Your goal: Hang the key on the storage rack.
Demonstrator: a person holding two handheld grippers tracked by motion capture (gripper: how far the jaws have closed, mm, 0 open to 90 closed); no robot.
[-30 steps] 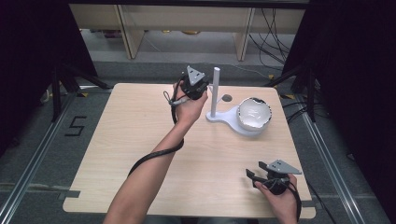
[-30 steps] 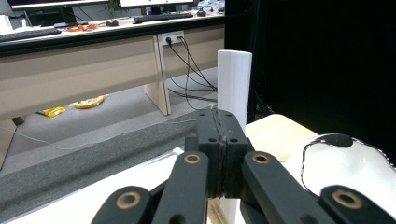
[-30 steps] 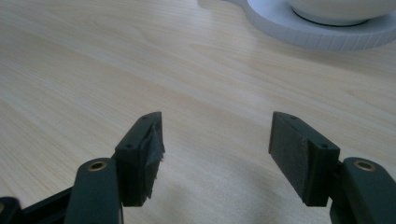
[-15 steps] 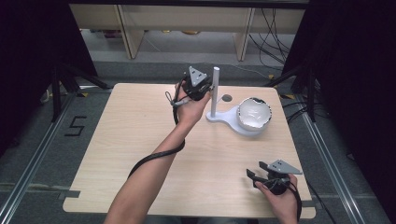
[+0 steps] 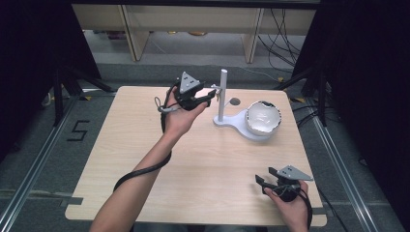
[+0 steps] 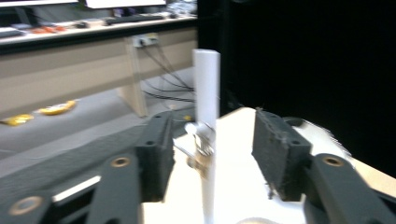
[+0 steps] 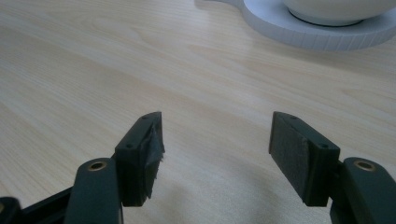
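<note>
Table [image 5: 145, 159] of pale wood spreads before you, most of its near and left surface bare, and on the floor off its left edge a "5" [image 5: 78, 130] is marked out in dark tape. Toward the far right sits a white stand [image 5: 232, 122], its post [image 5: 223, 94] upright and a white bowl [image 5: 263, 117] resting on its round base. Your left gripper [image 5: 209, 96] is raised at the post with jaws wide either side of a small metal clip [image 6: 198, 147], while your right gripper [image 5: 261, 181] lies low near the front right edge, jaws wide and holding nothing.
</note>
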